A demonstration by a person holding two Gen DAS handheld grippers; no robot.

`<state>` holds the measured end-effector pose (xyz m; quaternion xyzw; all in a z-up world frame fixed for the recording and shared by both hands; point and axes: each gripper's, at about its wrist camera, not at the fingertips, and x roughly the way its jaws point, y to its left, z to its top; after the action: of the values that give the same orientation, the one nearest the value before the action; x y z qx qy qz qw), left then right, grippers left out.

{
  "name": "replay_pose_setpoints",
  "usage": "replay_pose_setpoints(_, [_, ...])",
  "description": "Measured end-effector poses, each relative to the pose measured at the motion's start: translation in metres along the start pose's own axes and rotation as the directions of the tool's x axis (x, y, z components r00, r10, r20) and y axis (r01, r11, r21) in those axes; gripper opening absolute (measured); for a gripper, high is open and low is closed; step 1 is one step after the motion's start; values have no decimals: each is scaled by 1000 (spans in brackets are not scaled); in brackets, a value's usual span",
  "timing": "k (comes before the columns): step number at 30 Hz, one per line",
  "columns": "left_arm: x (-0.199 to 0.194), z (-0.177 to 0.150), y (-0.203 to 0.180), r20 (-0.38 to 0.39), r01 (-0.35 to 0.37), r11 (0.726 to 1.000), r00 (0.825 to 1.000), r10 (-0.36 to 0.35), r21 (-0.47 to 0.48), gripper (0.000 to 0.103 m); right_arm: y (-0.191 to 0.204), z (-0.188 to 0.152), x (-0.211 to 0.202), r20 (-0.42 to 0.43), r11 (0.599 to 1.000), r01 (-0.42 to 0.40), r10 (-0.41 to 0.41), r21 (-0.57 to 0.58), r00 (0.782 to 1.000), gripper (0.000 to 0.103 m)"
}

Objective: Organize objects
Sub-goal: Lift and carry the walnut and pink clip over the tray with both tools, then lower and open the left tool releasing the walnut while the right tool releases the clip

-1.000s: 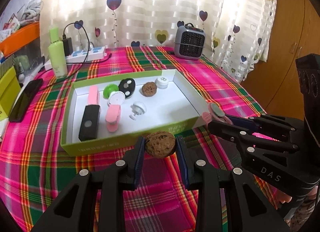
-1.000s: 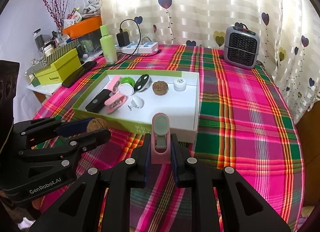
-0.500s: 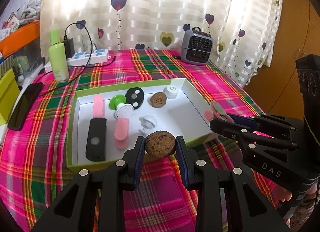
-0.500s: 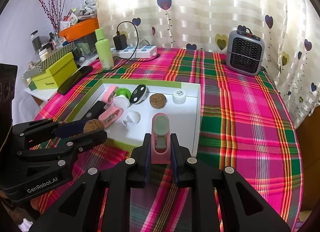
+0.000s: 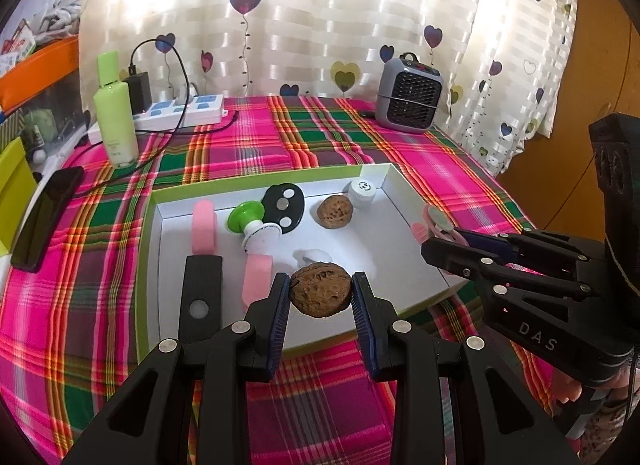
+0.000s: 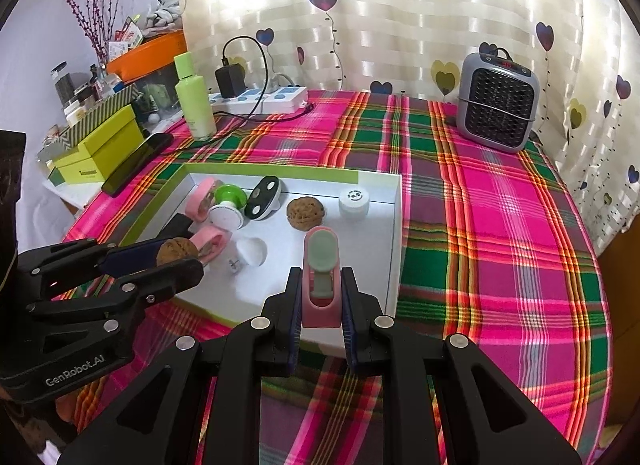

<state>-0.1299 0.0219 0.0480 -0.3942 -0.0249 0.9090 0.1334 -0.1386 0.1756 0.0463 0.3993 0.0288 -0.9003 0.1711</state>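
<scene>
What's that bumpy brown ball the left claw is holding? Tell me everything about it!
It looks like a walnut: round, brown, with a rough, pitted, wrinkled shell that seems hard and whole. The left gripper pinches it between blue pads on its two sides, holding it in the air above the near part of the white box. Nothing else touches it.

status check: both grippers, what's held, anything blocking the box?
Left gripper shut on walnut, over the box. Right gripper shut on pink clip, over the near edge. Bare white floor ahead of both; nothing blocking.
</scene>
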Motion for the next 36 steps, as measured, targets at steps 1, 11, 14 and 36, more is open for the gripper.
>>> replay_pose_setpoints(1, [2, 1, 0, -2, -2, 1000, 1000, 2, 0, 29, -1, 1, 2, -2, 1000, 1, -1, 0, 1000, 18])
replay_pose_setpoints(11, [19, 2, -2, -29, 10, 1000, 1000, -10, 1, 29, -8, 15, 24, -27, 1000, -6, 6, -12, 1000, 18])
replay_pose_setpoints(14, [23, 3, -3, -35, 11, 1000, 999, -11, 1, 29, -8, 17, 31, -40, 1000, -14, 13, -19, 999, 18])
replay_pose_setpoints(36, [44, 2, -6, -71, 18, 1000, 997, -18, 0, 29, -13, 18, 61, -100, 999, -36, 32, -39, 994, 18])
